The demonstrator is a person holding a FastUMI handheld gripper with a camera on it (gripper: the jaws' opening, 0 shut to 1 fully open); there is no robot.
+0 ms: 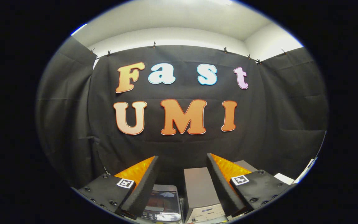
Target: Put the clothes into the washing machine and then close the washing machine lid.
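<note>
Your claw (182, 161) wide open, empty, aimed level at booth wall. Washing machine (162, 202) sits low between fingers, below aim; tip down. Clothes unseen.

No legible text; the tongs (182, 161), fingers spread apart, carry square coded markers (125, 183) without words.

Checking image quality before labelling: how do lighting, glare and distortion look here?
Gripper view: strong fisheye bending of the wall and ceiling; bright ceiling, dim below; glare on the washer lid between the open claw's fingers; all fairly sharp.
</note>
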